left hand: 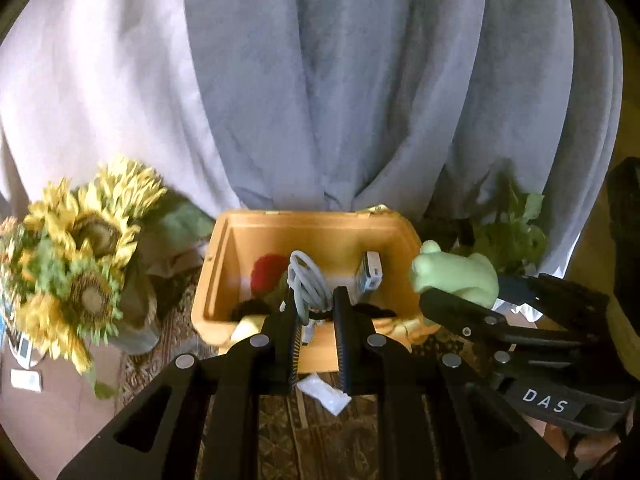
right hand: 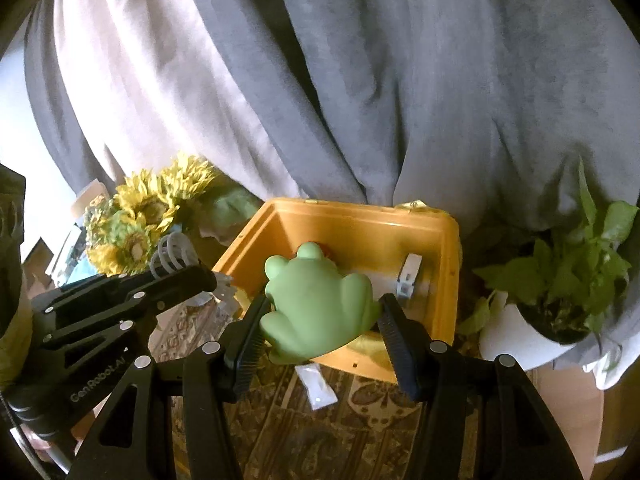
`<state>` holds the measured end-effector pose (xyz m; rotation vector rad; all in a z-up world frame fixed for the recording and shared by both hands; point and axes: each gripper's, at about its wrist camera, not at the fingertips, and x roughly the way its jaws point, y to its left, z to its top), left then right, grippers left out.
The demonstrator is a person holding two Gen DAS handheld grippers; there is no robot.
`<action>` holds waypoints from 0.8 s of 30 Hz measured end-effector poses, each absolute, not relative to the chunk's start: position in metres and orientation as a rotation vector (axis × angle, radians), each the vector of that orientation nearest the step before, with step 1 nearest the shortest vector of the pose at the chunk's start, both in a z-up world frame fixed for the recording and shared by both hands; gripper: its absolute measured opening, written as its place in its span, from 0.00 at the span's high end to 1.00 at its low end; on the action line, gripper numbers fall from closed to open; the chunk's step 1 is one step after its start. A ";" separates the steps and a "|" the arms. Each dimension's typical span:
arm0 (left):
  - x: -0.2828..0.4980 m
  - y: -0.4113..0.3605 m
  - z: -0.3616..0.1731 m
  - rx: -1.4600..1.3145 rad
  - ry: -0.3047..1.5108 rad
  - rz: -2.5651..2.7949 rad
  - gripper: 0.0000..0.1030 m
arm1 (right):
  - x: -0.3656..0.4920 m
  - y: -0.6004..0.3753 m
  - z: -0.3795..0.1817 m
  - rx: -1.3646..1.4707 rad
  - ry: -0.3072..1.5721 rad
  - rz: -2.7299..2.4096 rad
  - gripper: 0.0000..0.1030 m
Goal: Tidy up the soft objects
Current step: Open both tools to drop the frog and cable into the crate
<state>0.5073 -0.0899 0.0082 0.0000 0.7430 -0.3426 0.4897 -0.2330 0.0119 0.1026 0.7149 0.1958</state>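
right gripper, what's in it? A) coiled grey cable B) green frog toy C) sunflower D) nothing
B: the right gripper has its fingers pressed on either side of the green frog toy, above the yellow box; the coiled grey cable is in the left gripper.

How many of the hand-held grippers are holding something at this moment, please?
2. The left hand-held gripper is shut on a coiled grey cable above the yellow box; the right hand-held gripper grips a green frog toy over the box.
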 end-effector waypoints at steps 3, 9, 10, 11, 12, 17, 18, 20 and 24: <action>0.521 -0.092 0.010 0.008 0.741 -0.354 0.84 | 0.506 -0.238 0.011 0.111 0.735 0.201 0.45; 0.553 -0.101 0.006 0.017 0.770 -0.369 0.84 | 0.541 -0.245 0.001 0.117 0.789 0.191 0.45; 0.558 -0.102 0.004 0.019 0.778 -0.369 0.84 | 0.547 -0.245 -0.001 0.110 0.800 0.180 0.45; 0.564 -0.103 0.002 0.023 0.789 -0.368 0.84 | 0.553 -0.245 -0.002 0.103 0.808 0.175 0.45; 0.571 -0.104 -0.001 0.027 0.801 -0.363 0.84 | 0.559 -0.245 -0.004 0.097 0.815 0.171 0.45; 0.600 -0.107 -0.020 0.055 0.870 -0.348 0.83 | 0.585 -0.247 -0.018 0.067 0.865 0.134 0.45; 0.606 -0.108 -0.024 0.061 0.886 -0.348 0.83 | 0.590 -0.247 -0.022 0.060 0.876 0.129 0.45; 0.618 -0.109 -0.034 0.081 0.926 -0.342 0.83 | 0.599 -0.249 -0.027 0.055 0.895 0.116 0.44; 0.634 -0.113 -0.053 0.143 0.983 -0.275 0.44 | 0.621 -0.250 -0.047 0.038 0.972 0.112 0.37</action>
